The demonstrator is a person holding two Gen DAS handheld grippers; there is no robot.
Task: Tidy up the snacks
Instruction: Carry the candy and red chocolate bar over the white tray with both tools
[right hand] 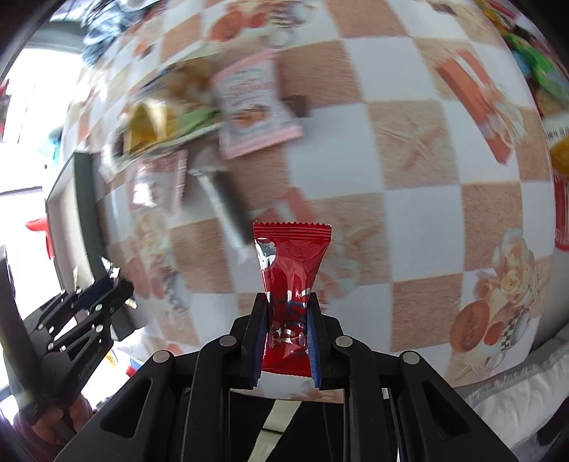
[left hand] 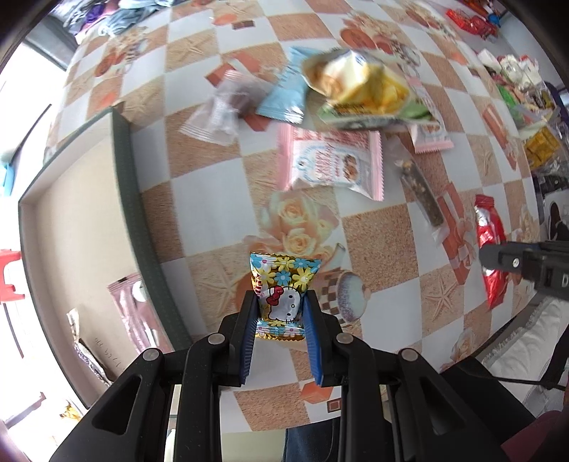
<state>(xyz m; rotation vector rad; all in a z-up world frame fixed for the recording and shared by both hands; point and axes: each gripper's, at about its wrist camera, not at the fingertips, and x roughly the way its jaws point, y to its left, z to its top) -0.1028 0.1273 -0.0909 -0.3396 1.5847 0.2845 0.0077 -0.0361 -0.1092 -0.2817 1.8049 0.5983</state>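
The left gripper [left hand: 281, 312] is clamped on a flowery cartoon-cat candy packet [left hand: 282, 288], the right gripper [right hand: 286, 312] on a red candy packet [right hand: 290, 270], both held above the checkered desk [left hand: 377, 234].

**Around the snack sorting**

The surface [left hand: 373, 231] wears a checkered cloth of tan and white squares printed with roses, starfish and cups. Beyond its left edge stands a red plastic stool [left hand: 9, 275]. Crumpled blue fabric [left hand: 124, 14] lies at the far end, and white quilted padding [right hand: 515, 391] borders the near edge.
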